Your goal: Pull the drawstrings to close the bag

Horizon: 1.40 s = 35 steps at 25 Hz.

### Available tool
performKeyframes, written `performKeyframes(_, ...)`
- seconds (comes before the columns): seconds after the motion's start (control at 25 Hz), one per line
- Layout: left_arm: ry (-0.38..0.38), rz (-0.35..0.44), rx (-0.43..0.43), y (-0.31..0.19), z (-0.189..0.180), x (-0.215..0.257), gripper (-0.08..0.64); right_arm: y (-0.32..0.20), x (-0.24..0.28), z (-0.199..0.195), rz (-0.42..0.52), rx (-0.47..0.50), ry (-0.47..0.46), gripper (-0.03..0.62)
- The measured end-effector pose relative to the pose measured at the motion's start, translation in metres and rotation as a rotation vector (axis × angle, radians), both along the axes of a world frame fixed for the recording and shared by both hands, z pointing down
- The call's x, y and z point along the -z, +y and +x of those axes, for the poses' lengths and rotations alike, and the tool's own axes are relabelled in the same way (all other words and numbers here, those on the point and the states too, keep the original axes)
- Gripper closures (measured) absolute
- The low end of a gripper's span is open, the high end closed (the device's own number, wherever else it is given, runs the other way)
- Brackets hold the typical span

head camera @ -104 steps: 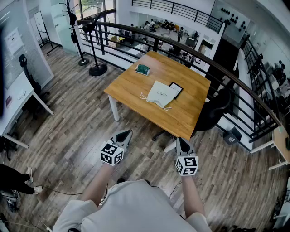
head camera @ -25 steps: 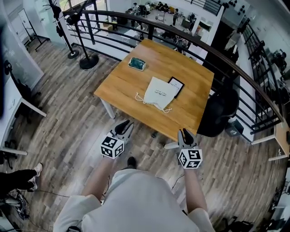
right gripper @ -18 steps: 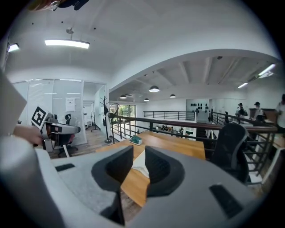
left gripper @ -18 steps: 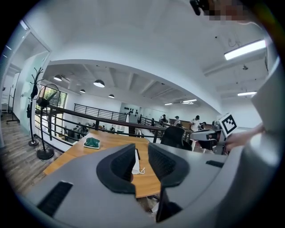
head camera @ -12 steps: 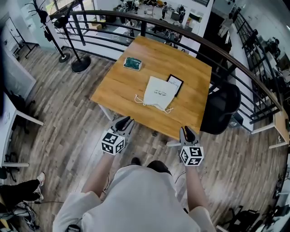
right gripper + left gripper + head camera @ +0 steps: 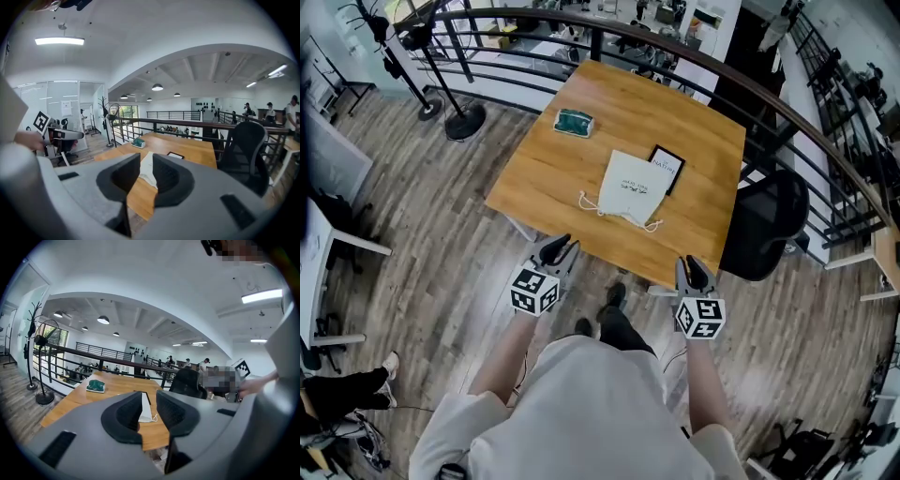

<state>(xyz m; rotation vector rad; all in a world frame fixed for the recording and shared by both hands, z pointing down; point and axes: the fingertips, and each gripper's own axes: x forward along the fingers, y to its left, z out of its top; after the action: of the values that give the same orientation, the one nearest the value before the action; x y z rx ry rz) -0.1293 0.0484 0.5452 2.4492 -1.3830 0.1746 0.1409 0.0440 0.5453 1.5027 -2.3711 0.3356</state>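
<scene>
A white drawstring bag (image 6: pixel 630 190) lies flat on the wooden table (image 6: pixel 546 173), its cords trailing at the near end. Both grippers hover over the floor short of the table's near edge, apart from the bag. My left gripper (image 6: pixel 558 247) has nothing between its jaws, which are opening a little. My right gripper (image 6: pixel 690 267) is open and empty too. In the left gripper view the bag (image 6: pixel 145 408) shows far off through the gap of the left gripper (image 6: pixel 150 405). In the right gripper view the bag (image 6: pixel 146 169) lies beyond the right gripper (image 6: pixel 146 176).
A black tablet (image 6: pixel 667 167) lies beside the bag's far right. A green pouch (image 6: pixel 575 122) sits at the table's far left. A black office chair (image 6: pixel 764 225) stands right of the table. A dark railing (image 6: pixel 609 42) runs behind, with a coat stand (image 6: pixel 461 117) at left.
I have stepped closer to the table; it now lies nearer in the head view. Both grippers stay in front of me, empty, close to the table's near edge.
</scene>
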Motion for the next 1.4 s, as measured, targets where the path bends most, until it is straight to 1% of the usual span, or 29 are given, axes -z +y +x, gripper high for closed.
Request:
performKeyframes(0.16,-0.016,-0.009,0.011,-0.026,0.004,-0.004,0.465,-0.033,-0.008,0.005,-0.014,0.02,-0.001,0.525)
performKeyframes(0.6,-0.013,-0.042,0.054,-0.117,0.019,-0.014,0.465,-0.128,-0.028,0.007,-0.066,0.1,0.002,0.525)
performKeyframes(0.96,-0.042,-0.066,0.088,-0.167,0.028,-0.018,0.465,-0.19,-0.044,0.01,-0.107,0.162,-0.015,0.525)
performKeyframes(1.12,-0.055,-0.07,0.099,-0.185,0.032,-0.024,0.465,-0.207,-0.06,0.011,-0.155,0.213,-0.026,0.525)
performKeyframes(1.28,-0.077,-0.08,0.082,-0.195,0.037,-0.034,0.459,-0.216,-0.078,0.013,-0.207,0.264,-0.01,0.525)
performKeyframes(1.4,-0.086,-0.095,0.085,-0.201,0.035,-0.043,0.459,-0.219,-0.09,0.014,-0.235,0.304,0.01,0.525)
